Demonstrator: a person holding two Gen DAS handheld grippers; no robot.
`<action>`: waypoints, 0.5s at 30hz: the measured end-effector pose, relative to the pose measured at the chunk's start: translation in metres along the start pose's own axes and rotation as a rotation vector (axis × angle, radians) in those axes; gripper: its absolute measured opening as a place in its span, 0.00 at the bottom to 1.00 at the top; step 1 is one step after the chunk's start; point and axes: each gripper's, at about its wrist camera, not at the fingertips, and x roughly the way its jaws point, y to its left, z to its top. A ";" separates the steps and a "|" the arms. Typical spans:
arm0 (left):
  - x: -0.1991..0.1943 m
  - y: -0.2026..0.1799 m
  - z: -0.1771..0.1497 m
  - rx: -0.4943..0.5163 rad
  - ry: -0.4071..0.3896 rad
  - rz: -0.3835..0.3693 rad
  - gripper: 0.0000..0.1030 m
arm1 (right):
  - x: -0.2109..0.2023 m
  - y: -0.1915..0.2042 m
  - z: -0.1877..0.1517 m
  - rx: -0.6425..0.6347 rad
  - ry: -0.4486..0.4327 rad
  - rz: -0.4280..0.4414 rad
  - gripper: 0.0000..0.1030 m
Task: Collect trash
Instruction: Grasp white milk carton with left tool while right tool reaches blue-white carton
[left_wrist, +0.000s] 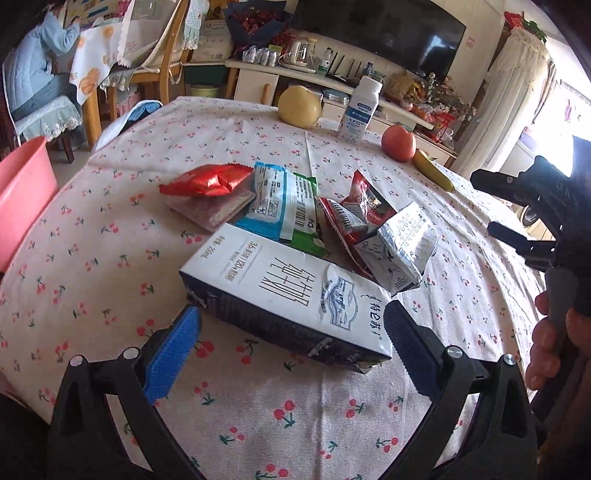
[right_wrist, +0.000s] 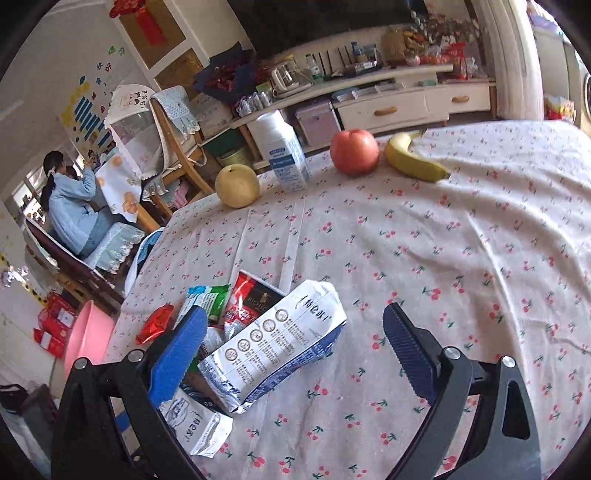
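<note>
The trash sits in a loose heap near the middle of the table (left_wrist: 110, 236), on a cherry-print cloth. Nearest the left tongs (left_wrist: 291, 328) lies a flattened milk carton (left_wrist: 291, 291), white on top and dark along its side, resting flat between the blue pads without either pad touching it; those tongs stand wide apart. Just behind the carton are a blue-and-green snack wrapper (left_wrist: 284, 206), a red foil wrapper (left_wrist: 210, 181) lying on a pinkish packet (left_wrist: 214, 210), a red-and-black coffee sachet (left_wrist: 364, 203), and a crumpled smaller milk carton (left_wrist: 399, 247) leaning against the sachet.

From the right side, the right tongs (right_wrist: 295, 347) are also spread open, hovering over that crumpled carton (right_wrist: 273, 350), gripping nothing. A hand (left_wrist: 546, 343) holds their grip at the table's edge.

Along the far edge, well apart from the heap, stand a pear (left_wrist: 299, 107), a white milk bottle (left_wrist: 360, 110), an apple (left_wrist: 398, 142) and a banana (left_wrist: 432, 170). A pink bin (left_wrist: 22, 188) sits beside the table on the left. Farther back, a person in a light-blue jacket (left_wrist: 37, 59) sits at another table.
</note>
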 end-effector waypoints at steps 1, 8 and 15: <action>0.003 0.000 0.001 -0.015 0.006 -0.008 0.96 | 0.005 -0.002 -0.002 0.021 0.029 0.019 0.92; 0.027 -0.004 0.020 -0.059 0.024 -0.056 0.96 | 0.030 0.004 -0.010 0.054 0.150 0.076 0.92; 0.058 -0.019 0.043 0.040 0.059 0.038 0.96 | 0.034 -0.005 -0.003 0.070 0.135 0.033 0.92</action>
